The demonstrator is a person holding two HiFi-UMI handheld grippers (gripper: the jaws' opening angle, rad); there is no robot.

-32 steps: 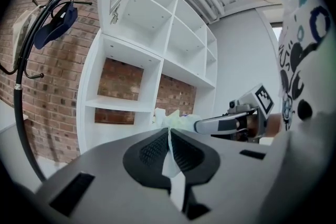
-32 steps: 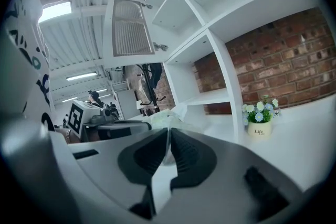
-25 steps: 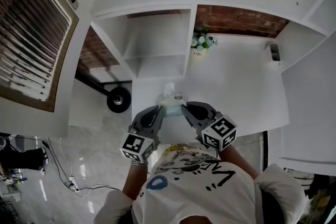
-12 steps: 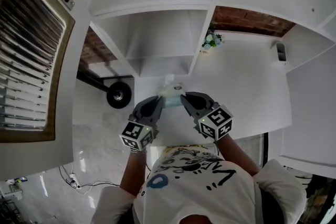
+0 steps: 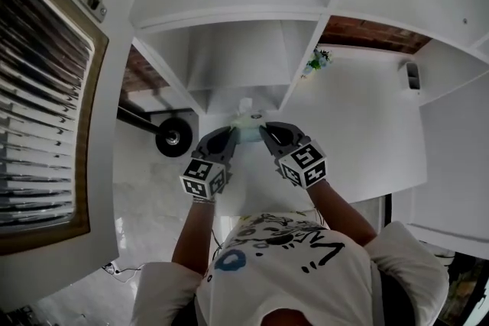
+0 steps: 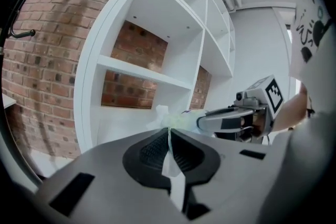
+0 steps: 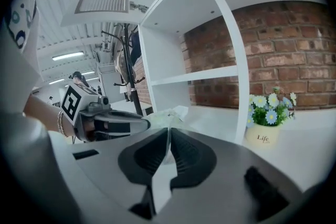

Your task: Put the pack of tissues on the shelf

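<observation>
A pale green pack of tissues [image 5: 247, 121] with a white tissue sticking out of its top hangs between my two grippers, in front of the white shelf unit [image 5: 229, 50]. My left gripper [image 5: 231, 135] is shut on the pack's left edge; the wrapper [image 6: 169, 136] shows pinched between its jaws. My right gripper [image 5: 263, 130] is shut on the pack's right edge [image 7: 167, 144]. The pack [image 6: 176, 119] sits just before the lower open compartment [image 5: 237, 91]. In the right gripper view the pack [image 7: 167, 116] is level with the shelf's lower board.
A small pot of flowers [image 7: 268, 118] stands on the white counter [image 5: 359, 126] in the compartment to the right. A vertical divider [image 7: 239, 65] separates the two compartments. A black wheel [image 5: 174, 138] sits on the floor at left. A slatted door panel [image 5: 38, 88] hangs open at far left.
Both grippers have carried the pack up and forward toward the shelf's lower left compartment. The head view has shifted closer to the shelf.
</observation>
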